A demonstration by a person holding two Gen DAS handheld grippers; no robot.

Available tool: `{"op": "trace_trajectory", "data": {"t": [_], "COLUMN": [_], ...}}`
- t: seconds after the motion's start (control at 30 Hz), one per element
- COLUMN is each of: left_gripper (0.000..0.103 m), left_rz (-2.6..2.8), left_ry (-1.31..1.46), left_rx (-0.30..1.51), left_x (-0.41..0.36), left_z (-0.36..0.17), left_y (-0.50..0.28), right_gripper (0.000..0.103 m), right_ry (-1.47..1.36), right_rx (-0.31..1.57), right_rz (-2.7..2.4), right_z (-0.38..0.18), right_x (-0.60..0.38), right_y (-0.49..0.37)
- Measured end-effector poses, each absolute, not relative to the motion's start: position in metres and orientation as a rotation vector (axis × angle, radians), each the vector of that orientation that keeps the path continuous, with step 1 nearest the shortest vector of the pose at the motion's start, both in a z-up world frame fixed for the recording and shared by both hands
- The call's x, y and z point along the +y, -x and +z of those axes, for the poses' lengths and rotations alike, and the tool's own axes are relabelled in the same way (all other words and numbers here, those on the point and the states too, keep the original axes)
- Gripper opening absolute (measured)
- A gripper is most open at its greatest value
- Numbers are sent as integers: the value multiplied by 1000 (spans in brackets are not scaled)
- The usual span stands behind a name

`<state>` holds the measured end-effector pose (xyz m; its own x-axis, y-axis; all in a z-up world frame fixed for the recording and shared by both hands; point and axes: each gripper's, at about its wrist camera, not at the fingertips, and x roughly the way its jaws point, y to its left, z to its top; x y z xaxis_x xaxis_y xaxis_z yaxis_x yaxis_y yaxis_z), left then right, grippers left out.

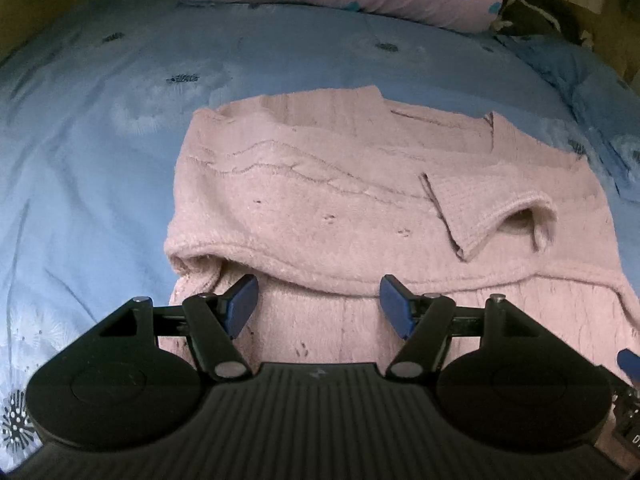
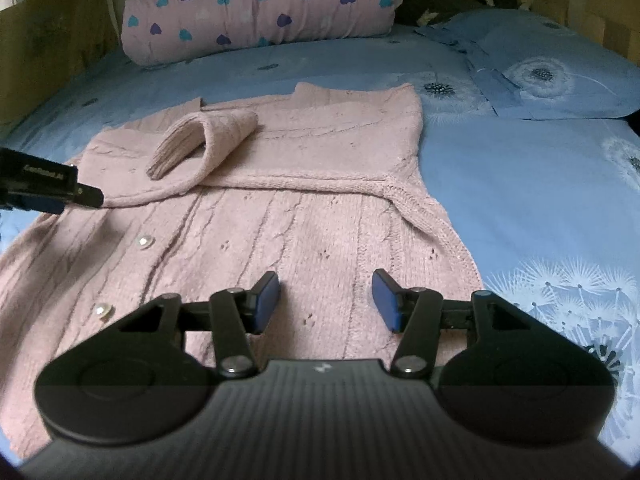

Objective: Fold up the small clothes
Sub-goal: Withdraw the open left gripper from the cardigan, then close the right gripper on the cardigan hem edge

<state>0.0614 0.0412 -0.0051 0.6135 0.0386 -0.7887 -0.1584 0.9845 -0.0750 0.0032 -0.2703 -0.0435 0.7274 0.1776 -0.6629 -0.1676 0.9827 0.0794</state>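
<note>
The bed, covered in smooth blue sheeting printed with white dandelion heads, fills both views. At the top of each frame lies a rolled pink quilt with blue and purple hearts; a blue pillow sits at upper right of the right view.

The pink cardigan lies flat at centre frame, a fuzzy cable knit with vertical ribs and small eyelets. Its sleeves are folded across the body, and one cuff stands open as a soft tube. I judge it light, limp and stretchy, likely to sag and drag on the sheet unless lifted at two points; the thick hem or the folded sleeve edge offers the firmest hold.

My left tool hovers over the lower panel, jaws apart and empty, blue pads facing. My right tool is likewise spread and empty above the ribbed front.

Pearly buttons dot the placket at lower left.
</note>
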Motion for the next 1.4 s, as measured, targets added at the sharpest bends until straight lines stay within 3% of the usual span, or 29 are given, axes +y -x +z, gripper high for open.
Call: {"op": "trace_trajectory", "data": {"t": [0.3,0.7,1.03,1.1,1.17,1.4], "left_gripper": [72,72,72,72,72,72], "left_rz": [169,179,291,312,327,364], "left_ry": [229,324,388,403,430,482], "left_rx": [857,851,758,748,747,722], "left_x": [71,93,127,134,139,148], "left_z": [8,11,27,28,26,27], "left_y": [-66,-69,-56,-54,-53,-50], "right_gripper": [56,56,58,53,20,13], "right_ry": [-13,-144,-176,-180,-171,-44], "right_rx": [773,739,928,925,932,801], "right_rz": [211,272,244,277,343,488], "right_z": [-24,12,-23,-22,-17,36], "right_x": [-265,-219,-179,-175,-168,-134], "right_y": [-23,-123,-183,-182,-181,-160]}}
